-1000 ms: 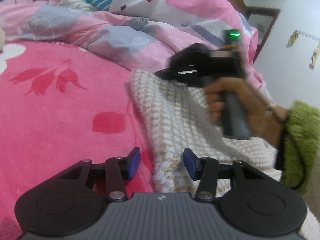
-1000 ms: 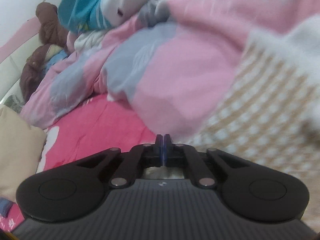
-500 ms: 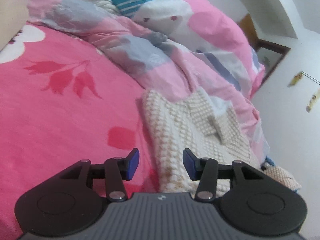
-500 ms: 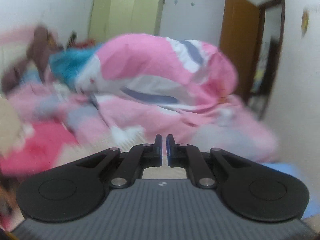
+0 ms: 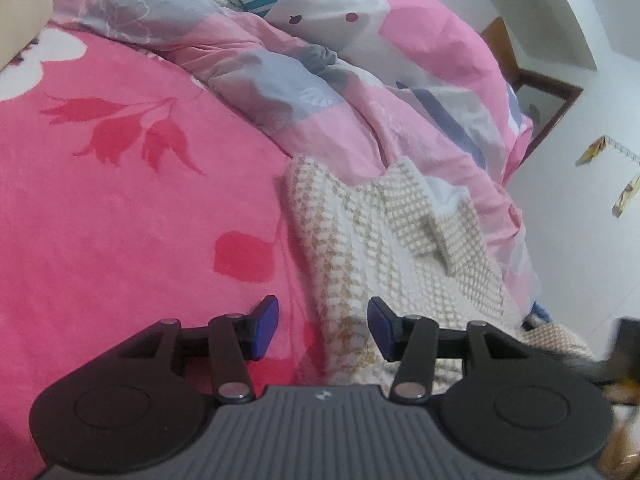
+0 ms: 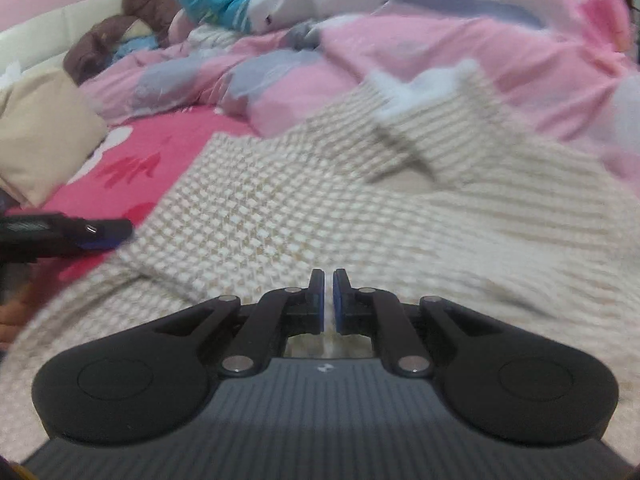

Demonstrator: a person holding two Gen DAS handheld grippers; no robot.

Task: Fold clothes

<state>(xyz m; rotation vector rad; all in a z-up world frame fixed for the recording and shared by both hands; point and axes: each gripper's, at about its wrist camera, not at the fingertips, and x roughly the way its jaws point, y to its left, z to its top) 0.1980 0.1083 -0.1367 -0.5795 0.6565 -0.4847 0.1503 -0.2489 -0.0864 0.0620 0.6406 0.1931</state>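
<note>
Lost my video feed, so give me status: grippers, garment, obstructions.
Left gripper open, empty. Right gripper nearly shut, empty. Cream checked knit sweater flat on pink bedspread. Rumpled pink quilt crowds its far edge.

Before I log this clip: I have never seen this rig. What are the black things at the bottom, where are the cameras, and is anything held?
No robot here: a person holds a two-finger gripper in each hand, with a camera on each looking along its fingers. In the left view, the left gripper is open, over the near edge of a cream knitted sweater lying on a pink blanket. In the right view, the right gripper is nearly closed above the sweater; whether it pinches the knit is unclear. A rumpled quilt lies behind.
</note>
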